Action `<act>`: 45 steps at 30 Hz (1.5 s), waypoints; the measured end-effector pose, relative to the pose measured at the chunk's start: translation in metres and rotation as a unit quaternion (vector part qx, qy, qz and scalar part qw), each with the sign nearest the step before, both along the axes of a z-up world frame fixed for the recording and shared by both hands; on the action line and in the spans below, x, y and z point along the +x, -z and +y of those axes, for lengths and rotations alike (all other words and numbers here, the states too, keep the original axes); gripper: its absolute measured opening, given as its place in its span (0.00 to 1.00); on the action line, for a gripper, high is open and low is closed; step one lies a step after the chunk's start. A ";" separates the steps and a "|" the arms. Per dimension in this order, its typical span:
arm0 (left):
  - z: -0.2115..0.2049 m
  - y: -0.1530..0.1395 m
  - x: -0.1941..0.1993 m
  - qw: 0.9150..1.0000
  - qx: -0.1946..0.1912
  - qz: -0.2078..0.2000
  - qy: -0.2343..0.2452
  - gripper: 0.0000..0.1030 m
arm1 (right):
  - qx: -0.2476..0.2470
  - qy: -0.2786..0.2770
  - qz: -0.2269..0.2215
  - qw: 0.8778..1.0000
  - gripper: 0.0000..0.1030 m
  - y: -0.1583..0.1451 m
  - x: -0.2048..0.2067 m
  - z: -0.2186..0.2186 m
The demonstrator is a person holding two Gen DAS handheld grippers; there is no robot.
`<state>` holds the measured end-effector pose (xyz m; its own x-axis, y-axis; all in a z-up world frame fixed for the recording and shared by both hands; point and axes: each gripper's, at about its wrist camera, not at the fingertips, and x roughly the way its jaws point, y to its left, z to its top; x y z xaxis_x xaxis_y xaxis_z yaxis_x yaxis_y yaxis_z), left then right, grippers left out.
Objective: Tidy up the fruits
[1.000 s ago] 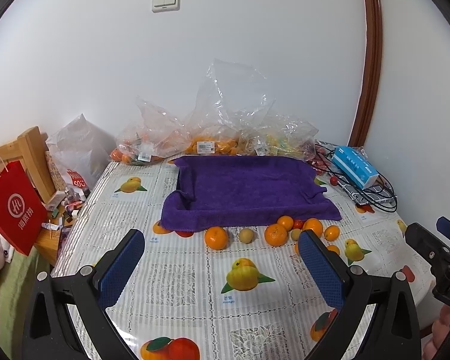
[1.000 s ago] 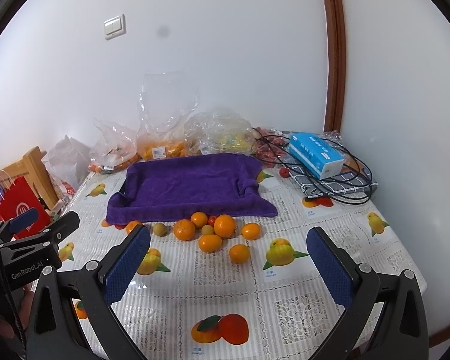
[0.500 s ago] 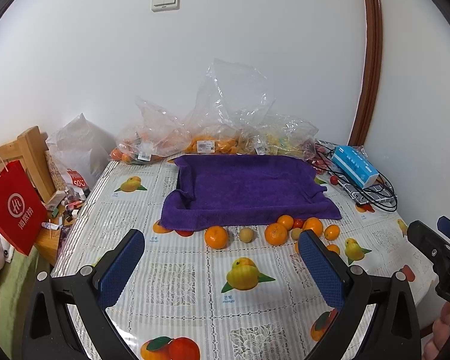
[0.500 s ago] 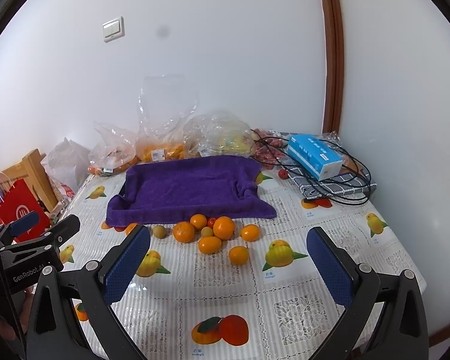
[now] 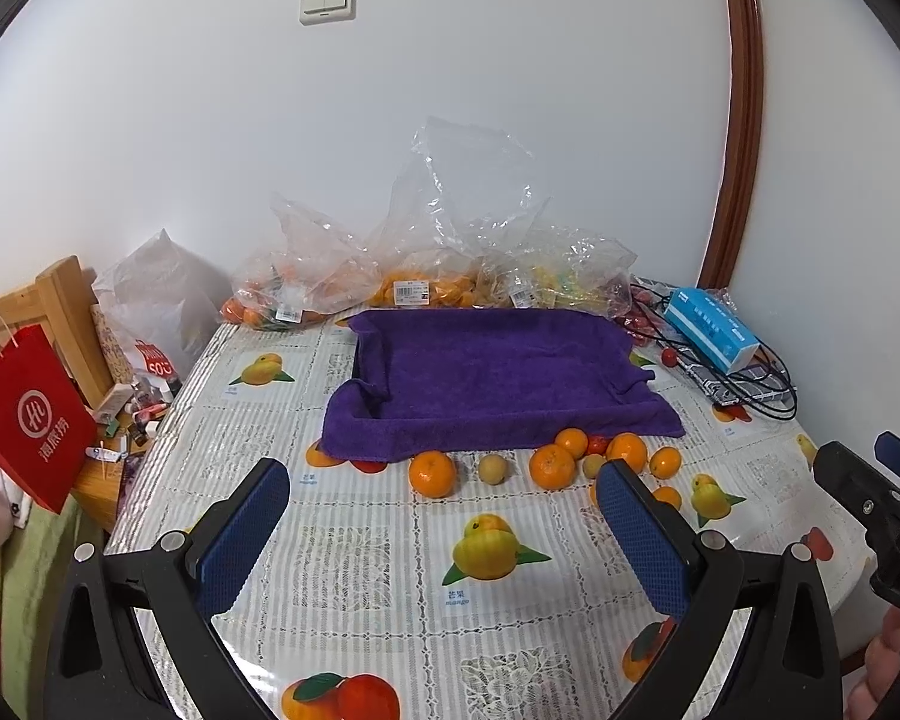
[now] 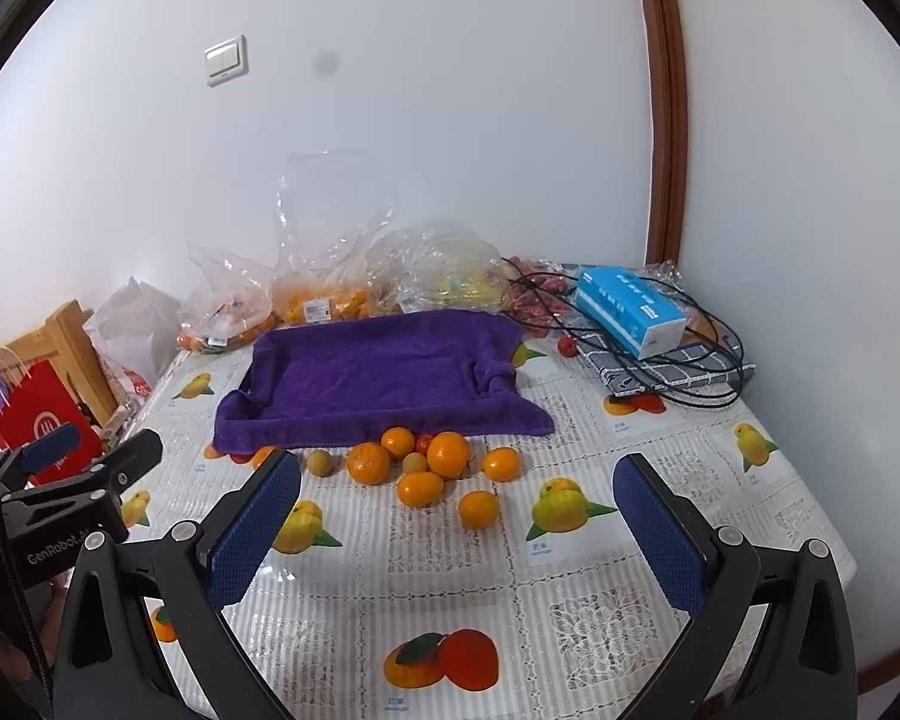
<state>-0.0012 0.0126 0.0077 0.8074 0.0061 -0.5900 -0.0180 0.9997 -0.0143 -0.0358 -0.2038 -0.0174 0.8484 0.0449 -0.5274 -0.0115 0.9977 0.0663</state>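
Note:
Several loose oranges point(image 5: 431, 473) point(image 6: 368, 462), small yellow-green fruits point(image 5: 492, 470) point(image 6: 318, 462) and a red tomato point(image 6: 424, 443) lie on the table just in front of a purple towel-lined tray point(image 5: 498, 372) point(image 6: 366, 372). The tray holds nothing. My left gripper point(image 5: 444, 528) is open and empty, hovering above the table in front of the fruit. My right gripper point(image 6: 456, 522) is open and empty, also short of the fruit. Each gripper shows at the edge of the other's view.
Clear plastic bags of fruit point(image 5: 414, 288) point(image 6: 324, 300) line the wall behind the tray. A blue tissue box point(image 6: 630, 312) and black cables point(image 6: 702, 360) sit at the back right. A red paper bag point(image 5: 24, 420) and wooden chair point(image 5: 66, 324) stand off the table's left edge.
Both grippers have drifted very slightly; the scene sits a touch lower in both views. Nothing was taken hold of or moved.

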 end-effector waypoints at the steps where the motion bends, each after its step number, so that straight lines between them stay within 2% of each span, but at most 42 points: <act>1: 0.001 0.000 0.000 1.000 -0.002 0.000 -0.001 1.00 | -0.002 -0.001 0.001 1.000 1.00 0.000 0.001 0.000; 18: 0.005 0.008 0.010 1.000 0.007 -0.006 -0.005 1.00 | -0.023 0.009 -0.012 1.000 1.00 0.008 0.014 -0.002; 21: 0.003 0.016 0.018 1.000 0.003 0.003 0.000 1.00 | -0.033 0.006 -0.007 0.999 1.00 0.016 0.021 -0.002; 27: -0.002 0.033 0.030 1.000 0.025 -0.002 -0.002 1.00 | -0.017 -0.004 0.016 1.000 0.97 0.038 0.040 -0.007; 35: 0.008 0.064 0.054 0.999 0.010 0.038 -0.015 0.97 | 0.019 -0.004 0.062 0.998 0.88 0.073 0.069 -0.020; 41: 0.021 0.086 0.072 0.997 0.004 0.078 -0.019 0.96 | 0.023 -0.005 0.079 0.997 0.83 0.093 0.084 -0.024; 45: 0.033 0.101 0.081 0.996 0.001 0.091 -0.025 0.94 | 0.035 -0.005 0.099 0.994 0.73 0.108 0.094 -0.028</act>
<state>0.0798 0.0455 -0.0928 0.6857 0.0447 -0.7266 -0.0692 0.9976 -0.0039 0.0586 -0.2314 -0.1255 0.7274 0.0956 -0.6795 -0.0018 0.9905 0.1374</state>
